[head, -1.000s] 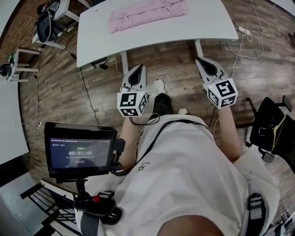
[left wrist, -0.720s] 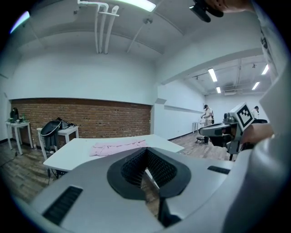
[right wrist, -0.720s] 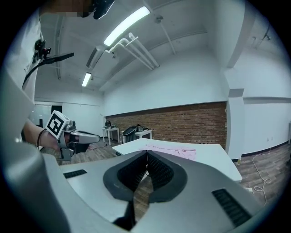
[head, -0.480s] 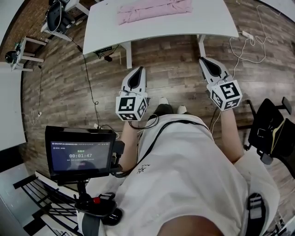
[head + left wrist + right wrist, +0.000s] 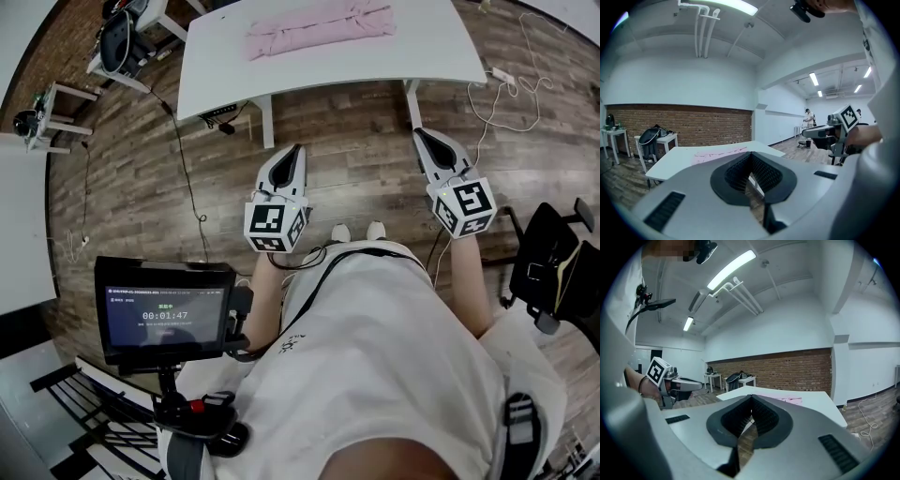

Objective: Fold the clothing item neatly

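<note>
While the pink garment [image 5: 319, 26] lay on the table [image 5: 422, 52] at top, left gripper [image 5: 297, 150] and right gripper [image 5: 420, 135] were closed, empty, mid-frame.

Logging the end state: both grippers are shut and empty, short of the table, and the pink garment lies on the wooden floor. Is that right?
Not quite. The pink garment lies on the white table, not the floor, as the head view shows. The left gripper and right gripper are indeed shut, empty and short of the table.
</note>
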Tool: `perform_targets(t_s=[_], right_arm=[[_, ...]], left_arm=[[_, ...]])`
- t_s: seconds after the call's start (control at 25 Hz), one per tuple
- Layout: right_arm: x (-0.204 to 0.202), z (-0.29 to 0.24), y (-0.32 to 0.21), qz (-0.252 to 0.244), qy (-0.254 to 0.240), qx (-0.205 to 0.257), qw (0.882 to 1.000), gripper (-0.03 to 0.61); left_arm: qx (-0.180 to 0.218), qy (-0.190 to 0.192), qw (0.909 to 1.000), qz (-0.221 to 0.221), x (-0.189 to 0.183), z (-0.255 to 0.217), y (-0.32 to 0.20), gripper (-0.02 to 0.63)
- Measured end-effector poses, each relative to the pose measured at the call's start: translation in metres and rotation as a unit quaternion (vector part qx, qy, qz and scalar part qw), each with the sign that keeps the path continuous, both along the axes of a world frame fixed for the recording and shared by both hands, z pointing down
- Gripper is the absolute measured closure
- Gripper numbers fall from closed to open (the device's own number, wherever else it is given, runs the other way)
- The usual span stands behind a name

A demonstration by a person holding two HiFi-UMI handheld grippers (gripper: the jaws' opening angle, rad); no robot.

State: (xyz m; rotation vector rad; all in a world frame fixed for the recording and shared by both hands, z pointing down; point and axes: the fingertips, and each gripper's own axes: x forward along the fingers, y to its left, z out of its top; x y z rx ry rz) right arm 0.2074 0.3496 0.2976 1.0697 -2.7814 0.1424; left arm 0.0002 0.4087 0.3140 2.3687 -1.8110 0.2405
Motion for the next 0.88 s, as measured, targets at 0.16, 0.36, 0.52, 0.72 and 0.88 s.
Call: perform_targets(t_s=[0.16, 0.36, 0.52, 0.72, 0.88], right_arm=[[0.004, 0.001, 0.006, 0.009, 0.0, 0.004, 1.0, 0.575], [0.011, 0.0, 0.009, 0.021, 0.003, 0.007, 1.0, 0.575], [0.017, 0.001, 0.011, 0.029, 0.004, 0.006, 1.0, 0.575], [0.019, 0.0, 0.013, 0.03, 0.007, 0.008, 0.999, 0.575], [0.02, 0.0, 0.011, 0.029, 0.009, 0.01, 0.999, 0.575]], left_arm=[[0.002, -0.006, 1.0, 0.004, -0.001, 0.002, -0.002, 0.612], [0.005, -0.004, 0.9999, 0.01, 0.005, 0.002, -0.003, 0.612], [0.011, -0.004, 0.9999, 0.011, 0.007, 0.001, -0.006, 0.612], [0.01, -0.005, 0.9998, 0.013, 0.007, 0.002, -0.007, 0.612], [0.01, -0.004, 0.9999, 0.012, 0.006, 0.004, -0.007, 0.612]])
